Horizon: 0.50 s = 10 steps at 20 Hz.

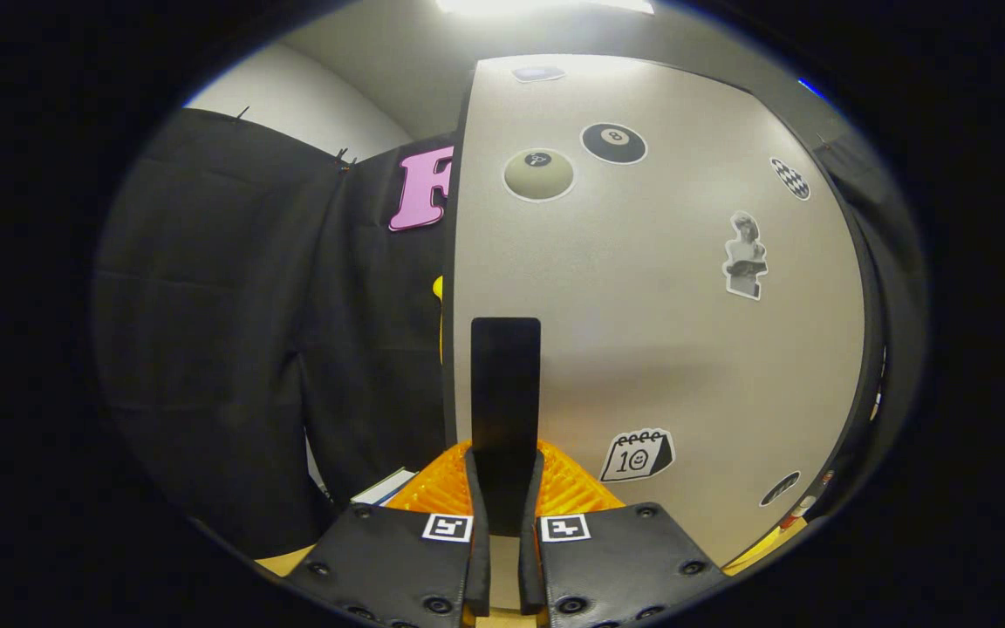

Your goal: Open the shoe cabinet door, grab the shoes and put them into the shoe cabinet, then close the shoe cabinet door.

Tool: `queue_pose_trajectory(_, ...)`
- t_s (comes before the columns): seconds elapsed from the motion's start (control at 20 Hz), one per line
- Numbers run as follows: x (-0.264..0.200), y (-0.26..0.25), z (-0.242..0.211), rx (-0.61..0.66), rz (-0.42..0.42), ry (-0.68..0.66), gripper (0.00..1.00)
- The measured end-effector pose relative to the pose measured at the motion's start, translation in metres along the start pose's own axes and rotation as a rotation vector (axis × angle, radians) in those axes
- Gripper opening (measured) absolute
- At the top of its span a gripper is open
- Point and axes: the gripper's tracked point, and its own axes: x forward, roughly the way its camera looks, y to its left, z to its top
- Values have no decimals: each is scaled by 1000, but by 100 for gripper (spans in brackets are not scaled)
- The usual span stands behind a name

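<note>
Black handle point(505, 384), hand-held gripper point(504, 488) clamping

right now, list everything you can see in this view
cabinet door: one, pale beige with a dark edge, straight ahead
door handle: one, black, upright bar on the door near its edge, lower end between the jaws
stickers: several on the door, mostly black and white, including a billiard ball, an olive ball, a checkered oval, a statue bust and a calendar
booth wall: black cloth, beside the door
ceiling light: one, white, overhead
gripper: one, jaws nearly closed around the handle's lower end; contact cannot be confirmed
</note>
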Motion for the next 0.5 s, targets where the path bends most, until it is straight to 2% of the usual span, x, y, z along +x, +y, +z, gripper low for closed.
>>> queue_pose_trajectory(0.5,-18,-3,-2,6,99,38,14)
